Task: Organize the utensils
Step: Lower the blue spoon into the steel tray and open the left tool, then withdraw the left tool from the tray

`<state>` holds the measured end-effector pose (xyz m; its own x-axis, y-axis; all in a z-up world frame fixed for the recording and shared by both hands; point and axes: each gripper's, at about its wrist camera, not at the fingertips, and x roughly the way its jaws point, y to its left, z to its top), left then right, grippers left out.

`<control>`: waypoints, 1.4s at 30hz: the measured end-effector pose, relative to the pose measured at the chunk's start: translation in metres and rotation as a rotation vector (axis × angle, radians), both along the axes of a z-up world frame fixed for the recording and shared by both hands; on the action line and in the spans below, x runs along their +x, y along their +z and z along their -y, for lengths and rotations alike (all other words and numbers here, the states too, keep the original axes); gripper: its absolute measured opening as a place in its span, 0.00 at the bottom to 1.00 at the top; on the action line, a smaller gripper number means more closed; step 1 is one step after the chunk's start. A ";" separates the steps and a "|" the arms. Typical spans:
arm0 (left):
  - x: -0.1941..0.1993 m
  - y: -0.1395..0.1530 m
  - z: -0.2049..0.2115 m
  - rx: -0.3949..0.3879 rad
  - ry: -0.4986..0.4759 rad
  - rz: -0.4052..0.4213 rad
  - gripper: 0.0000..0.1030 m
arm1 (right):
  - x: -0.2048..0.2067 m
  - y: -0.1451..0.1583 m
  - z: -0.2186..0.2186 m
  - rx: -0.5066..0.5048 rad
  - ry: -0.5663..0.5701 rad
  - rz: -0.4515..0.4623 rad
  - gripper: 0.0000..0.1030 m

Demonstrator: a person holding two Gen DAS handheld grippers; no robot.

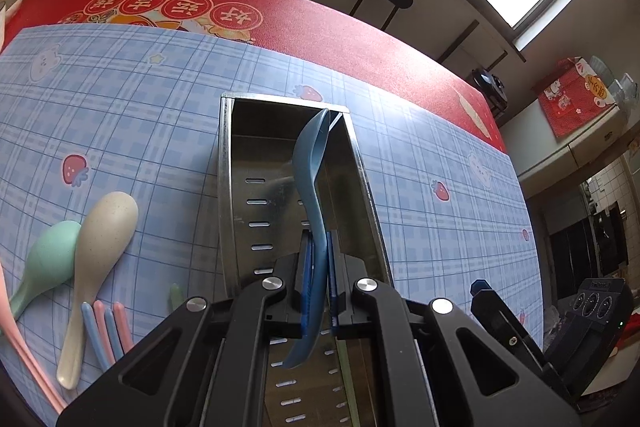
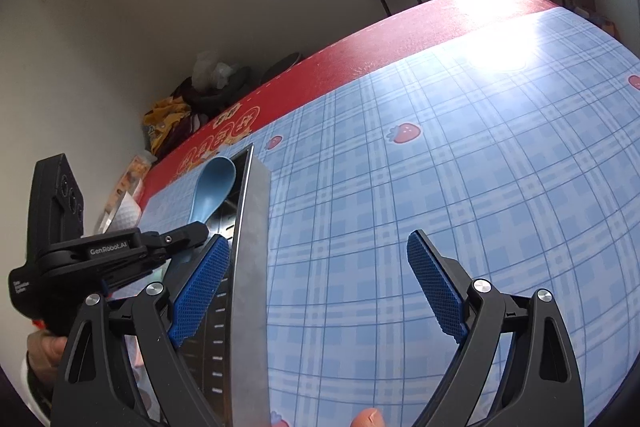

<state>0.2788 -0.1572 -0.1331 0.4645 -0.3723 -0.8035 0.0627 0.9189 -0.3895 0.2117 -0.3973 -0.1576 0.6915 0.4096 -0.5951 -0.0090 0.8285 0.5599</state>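
My left claw (image 1: 320,267) is clamped tight on the handle of the blue spoon (image 1: 310,163), its pads pressing the handle from both sides, with nothing else between them. The spoon runs straight out ahead of the claw, its bowl at the far end and turned on edge. It hangs over the open metal box (image 1: 226,187), the long slotted holder lying on the checked blue mat (image 1: 120,99).

What matters for the drop is that the spoon's long line runs the same way as the box's long line, bowl toward the far end wall. It sits toward the box's right-hand wall as the left view shows it; I cannot tell whether the bowl touches that wall. I judge a small lowering and a release would lay it lengthwise inside.

My right claw (image 2: 318,287) stands wide open and holds nothing, straddling the near wall of the box, so it is nearer the box than the loose pieces. The beige spoon (image 1: 96,259), green spoon (image 1: 48,259) and pastel sticks (image 1: 106,327) lie on the mat to the left, nearer my left claw.
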 end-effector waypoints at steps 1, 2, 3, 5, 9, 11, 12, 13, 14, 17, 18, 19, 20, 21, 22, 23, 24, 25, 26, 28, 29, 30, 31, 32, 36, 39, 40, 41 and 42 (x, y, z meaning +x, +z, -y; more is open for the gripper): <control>0.000 -0.001 0.003 0.004 -0.014 -0.002 0.07 | 0.000 0.000 0.001 0.001 -0.005 -0.001 0.85; 0.001 -0.003 0.004 0.011 -0.021 -0.004 0.07 | 0.000 0.000 0.002 0.000 -0.009 -0.002 0.85; 0.002 -0.005 0.006 0.013 -0.024 -0.008 0.07 | 0.000 0.000 0.002 0.002 -0.010 -0.003 0.85; 0.003 -0.007 0.010 0.016 -0.039 -0.015 0.07 | 0.000 -0.001 0.002 0.003 -0.009 -0.005 0.85; 0.007 -0.013 0.019 0.043 -0.086 -0.027 0.08 | -0.001 0.000 0.002 0.001 -0.007 -0.002 0.85; 0.010 -0.016 0.021 0.055 -0.102 -0.045 0.08 | -0.003 0.001 0.003 0.004 -0.008 0.001 0.85; 0.011 -0.017 0.021 0.056 -0.109 -0.048 0.08 | -0.003 0.001 0.004 0.005 -0.009 0.002 0.85; 0.010 -0.017 0.021 0.062 -0.114 -0.048 0.09 | -0.003 0.001 0.004 0.005 -0.011 0.002 0.85; 0.010 -0.016 0.021 0.067 -0.118 -0.044 0.11 | -0.003 0.001 0.004 0.006 -0.011 0.002 0.85; 0.006 -0.008 0.021 0.071 -0.141 -0.020 0.18 | -0.004 0.000 0.004 0.005 -0.010 0.001 0.85; 0.004 -0.003 0.021 0.072 -0.149 -0.008 0.19 | -0.004 0.000 0.004 0.004 -0.009 0.000 0.85; 0.000 0.002 0.021 0.076 -0.160 0.008 0.21 | -0.004 0.000 0.004 0.004 -0.008 0.000 0.85; -0.003 0.008 0.020 0.083 -0.169 0.027 0.22 | -0.004 0.001 0.004 0.004 -0.008 0.001 0.85; -0.008 0.015 0.018 0.088 -0.178 0.050 0.22 | -0.004 0.001 0.004 0.004 -0.009 0.002 0.85; -0.013 0.021 0.015 0.091 -0.187 0.074 0.25 | -0.004 0.002 0.004 0.004 -0.009 0.003 0.85; -0.018 0.028 0.012 0.095 -0.198 0.099 0.28 | -0.004 0.002 0.004 0.005 -0.009 0.005 0.85; -0.023 0.033 0.009 0.103 -0.203 0.125 0.29 | -0.005 0.002 0.004 0.005 -0.010 0.006 0.85; -0.029 0.039 0.004 0.113 -0.203 0.152 0.30 | -0.005 0.001 0.004 0.005 -0.011 0.005 0.85; -0.035 0.043 -0.002 0.119 -0.200 0.176 0.31 | -0.005 0.001 0.004 0.005 -0.012 0.002 0.85; -0.046 0.050 -0.015 0.127 -0.192 0.215 0.31 | -0.005 -0.001 0.003 0.005 -0.012 -0.003 0.85; -0.052 0.051 -0.022 0.131 -0.185 0.229 0.31 | -0.004 -0.001 0.003 0.005 -0.010 -0.004 0.85; -0.058 0.052 -0.030 0.138 -0.177 0.241 0.31 | -0.004 -0.002 0.002 0.004 -0.007 -0.004 0.85; -0.064 0.052 -0.038 0.144 -0.167 0.253 0.31 | -0.004 -0.002 0.000 0.001 -0.004 -0.004 0.85; -0.070 0.052 -0.047 0.151 -0.156 0.262 0.31 | -0.004 -0.002 -0.001 -0.004 0.001 -0.003 0.85; -0.092 0.050 -0.082 0.193 -0.115 0.296 0.31 | -0.005 0.000 -0.011 -0.044 0.022 0.018 0.85; -0.107 0.045 -0.112 0.186 -0.080 0.295 0.31 | -0.008 0.004 -0.016 -0.098 0.010 0.047 0.85; -0.112 0.043 -0.122 0.183 -0.065 0.294 0.31 | -0.009 0.006 -0.017 -0.109 0.005 0.056 0.85; -0.118 0.040 -0.135 0.181 -0.052 0.294 0.31 | -0.011 0.008 -0.017 -0.113 0.001 0.067 0.85; -0.123 0.037 -0.145 0.182 -0.039 0.292 0.31 | -0.012 0.010 -0.017 -0.117 -0.008 0.074 0.85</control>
<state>0.1559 -0.0119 -0.0957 0.6729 -0.2566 -0.6938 0.1834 0.9665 -0.1796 0.1999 -0.3803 -0.1473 0.7382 0.3351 -0.5855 -0.0400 0.8881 0.4579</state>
